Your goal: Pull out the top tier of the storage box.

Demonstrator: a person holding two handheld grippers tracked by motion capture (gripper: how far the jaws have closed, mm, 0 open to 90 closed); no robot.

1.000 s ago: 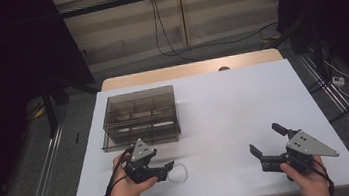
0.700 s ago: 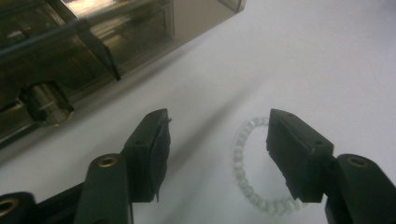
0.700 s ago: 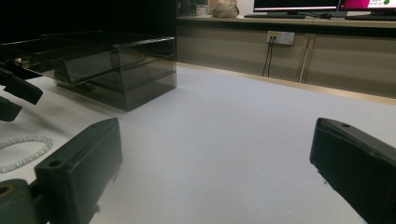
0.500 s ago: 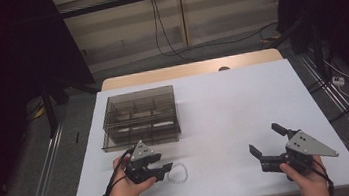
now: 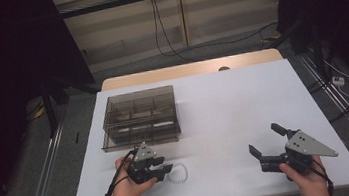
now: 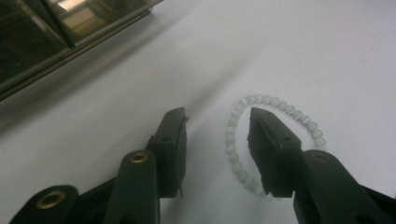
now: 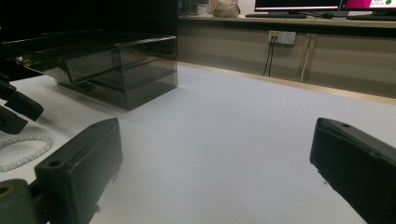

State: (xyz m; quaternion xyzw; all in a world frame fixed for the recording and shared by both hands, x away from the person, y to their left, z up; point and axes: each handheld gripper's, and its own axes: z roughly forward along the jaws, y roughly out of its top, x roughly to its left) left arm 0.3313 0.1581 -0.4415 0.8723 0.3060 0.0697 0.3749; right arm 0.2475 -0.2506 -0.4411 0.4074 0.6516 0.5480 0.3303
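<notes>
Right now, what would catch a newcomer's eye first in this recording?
Probably the pale bead bracelet lying near the table's front edge, with the left hand-held gripper open over it, one jaw inside the loop. Next, the smoky clear compartment box behind it, and the right hand-held gripper open over bare white table.

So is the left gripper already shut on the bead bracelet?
No: the left gripper is open, one jaw inside the loop of the bead bracelet lying on the table, one outside.
</notes>
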